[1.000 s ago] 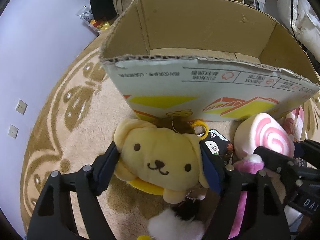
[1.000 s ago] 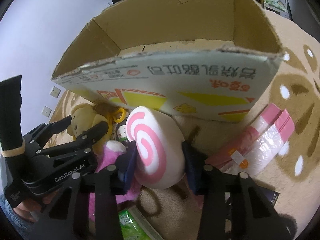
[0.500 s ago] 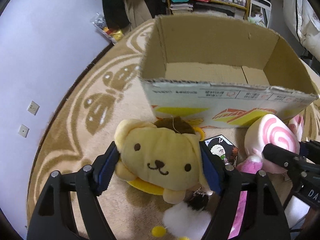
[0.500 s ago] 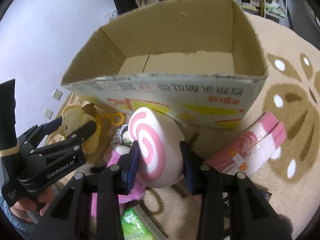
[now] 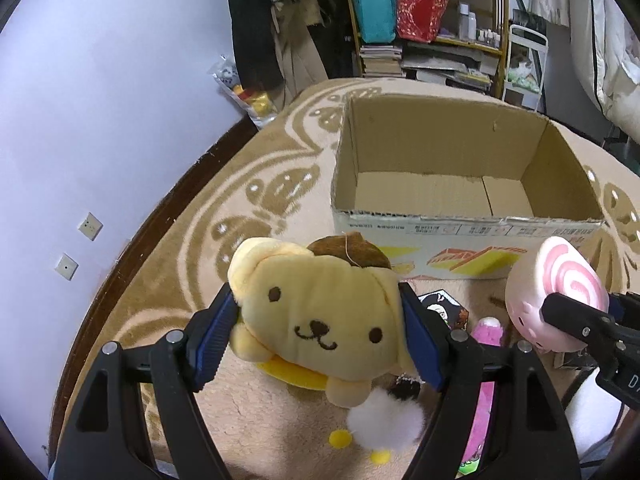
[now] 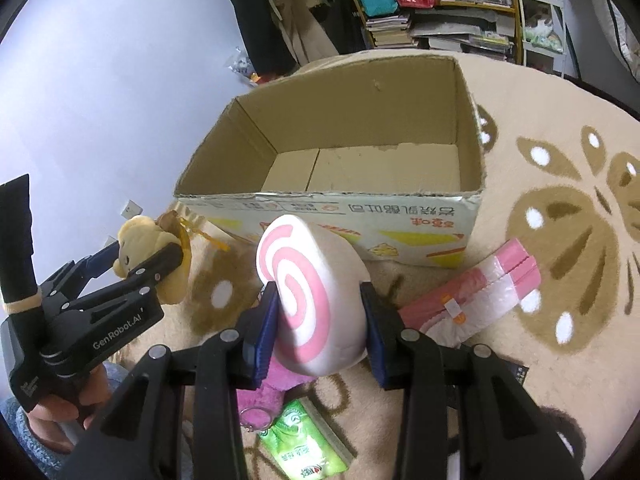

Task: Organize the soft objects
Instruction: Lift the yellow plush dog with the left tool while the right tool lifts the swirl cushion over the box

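My left gripper (image 5: 320,336) is shut on a yellow dog plush (image 5: 316,312), lifted off the rug; the same yellow dog plush (image 6: 148,244) shows at the left of the right wrist view. My right gripper (image 6: 318,320) is shut on a white cushion with a pink swirl (image 6: 312,292), and this pink-swirl cushion (image 5: 556,292) also appears at the right edge of the left wrist view. Ahead of both stands an open cardboard box (image 5: 464,224), with nothing inside; the same cardboard box (image 6: 332,212) sits just beyond the cushion.
On the patterned beige rug (image 6: 560,220) lie a pink plastic pack (image 6: 476,296), a green packet (image 6: 304,444), a pink plush (image 6: 260,388) and a white pompom (image 5: 384,424). A cluttered shelf (image 5: 432,20) and a white wall (image 5: 100,100) lie beyond.
Both grippers have risen with their toys and drawn back from the box. The box's inside floor is now in view, and the yellow plush hangs clear of the rug.
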Motion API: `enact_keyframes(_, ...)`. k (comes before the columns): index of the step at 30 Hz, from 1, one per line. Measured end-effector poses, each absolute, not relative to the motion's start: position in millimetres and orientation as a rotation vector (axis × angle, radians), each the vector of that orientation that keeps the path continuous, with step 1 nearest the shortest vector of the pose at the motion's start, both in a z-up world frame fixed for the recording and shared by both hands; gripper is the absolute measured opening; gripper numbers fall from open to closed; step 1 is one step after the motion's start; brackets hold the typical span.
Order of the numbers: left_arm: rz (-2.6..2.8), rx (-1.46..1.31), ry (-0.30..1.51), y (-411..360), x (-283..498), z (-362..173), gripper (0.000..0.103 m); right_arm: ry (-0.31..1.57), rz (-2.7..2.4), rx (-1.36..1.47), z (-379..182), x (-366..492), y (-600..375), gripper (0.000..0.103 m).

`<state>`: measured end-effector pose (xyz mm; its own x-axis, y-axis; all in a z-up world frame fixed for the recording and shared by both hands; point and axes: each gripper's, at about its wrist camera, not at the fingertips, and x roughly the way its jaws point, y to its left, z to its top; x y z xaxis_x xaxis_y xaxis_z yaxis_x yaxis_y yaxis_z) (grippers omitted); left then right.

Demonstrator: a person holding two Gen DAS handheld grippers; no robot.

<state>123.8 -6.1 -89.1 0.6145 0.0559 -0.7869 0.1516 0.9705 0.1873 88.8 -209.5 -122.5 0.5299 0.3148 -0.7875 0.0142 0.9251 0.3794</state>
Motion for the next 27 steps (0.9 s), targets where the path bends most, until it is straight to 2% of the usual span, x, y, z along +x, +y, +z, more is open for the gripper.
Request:
enact_keyframes(17,-0.069,0.22,0.73,-6,102,-36,0.077,0.794,0.215,0.347,-67,58,-204,0.041)
enact_keyframes(27,-0.149,0.219,0.641,-24,111,-12,0.077,0.661,0.211,0.327,-41,71,-210,0.041)
